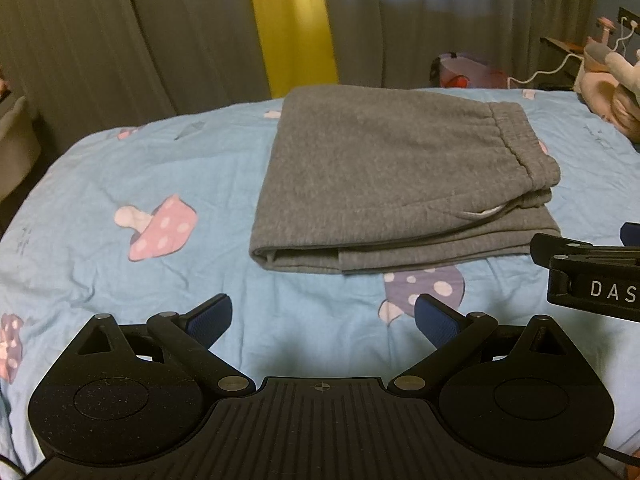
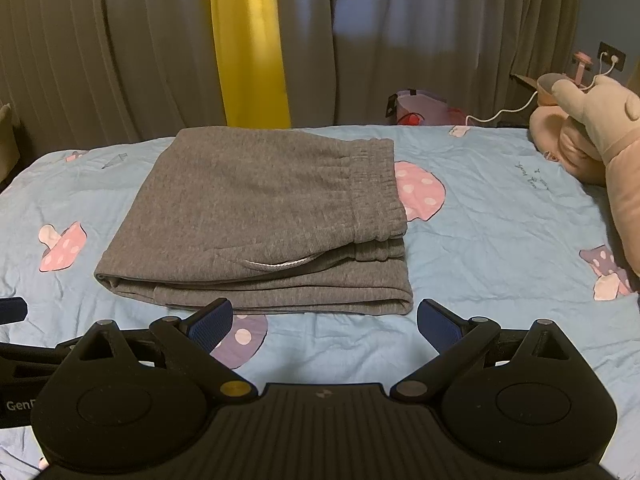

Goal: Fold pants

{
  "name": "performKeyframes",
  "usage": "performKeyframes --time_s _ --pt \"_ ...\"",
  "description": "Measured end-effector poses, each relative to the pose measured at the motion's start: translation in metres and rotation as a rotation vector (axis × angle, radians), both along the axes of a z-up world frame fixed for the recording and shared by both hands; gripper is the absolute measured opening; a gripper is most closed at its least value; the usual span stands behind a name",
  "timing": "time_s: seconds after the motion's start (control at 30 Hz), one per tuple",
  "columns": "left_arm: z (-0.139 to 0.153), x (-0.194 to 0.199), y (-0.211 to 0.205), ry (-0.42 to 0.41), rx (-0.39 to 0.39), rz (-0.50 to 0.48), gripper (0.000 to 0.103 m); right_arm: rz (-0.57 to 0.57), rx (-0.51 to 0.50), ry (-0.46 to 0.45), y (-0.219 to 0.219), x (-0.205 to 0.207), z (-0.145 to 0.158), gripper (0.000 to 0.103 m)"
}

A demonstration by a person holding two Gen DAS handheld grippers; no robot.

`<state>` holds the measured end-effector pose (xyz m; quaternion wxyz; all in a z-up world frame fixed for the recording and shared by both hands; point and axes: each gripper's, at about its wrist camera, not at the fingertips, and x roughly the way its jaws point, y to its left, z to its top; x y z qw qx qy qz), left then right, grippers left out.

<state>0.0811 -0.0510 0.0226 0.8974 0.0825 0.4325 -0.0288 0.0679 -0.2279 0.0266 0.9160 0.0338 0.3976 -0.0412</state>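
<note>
Grey pants [image 1: 372,176] lie folded in a neat stack on a blue mushroom-print bed [image 1: 160,168], waistband to the right. Left tool [image 1: 323,318] and right tool [image 2: 325,320] hover just near of the stack, both spread wide and empty.

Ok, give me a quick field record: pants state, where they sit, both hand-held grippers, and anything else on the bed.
pants: grey pants, folded into a compact stack, waistband on the right side
surface: blue mushroom-print bedsheet
left hand-held gripper: open, empty, short of the pants
right hand-held gripper: open, empty, at the near folded edge, not touching
other: pink plush toy at the far right
</note>
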Motion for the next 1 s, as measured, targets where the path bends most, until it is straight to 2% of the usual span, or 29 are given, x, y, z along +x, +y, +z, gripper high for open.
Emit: performKeyframes --time_s 1.0 --pt "0.0015 0.0024 -0.0060 -0.012 -0.025 -0.029 0.101 -0.009 -0.009 -0.005 0.0004 0.0001 -0.0004 0.099"
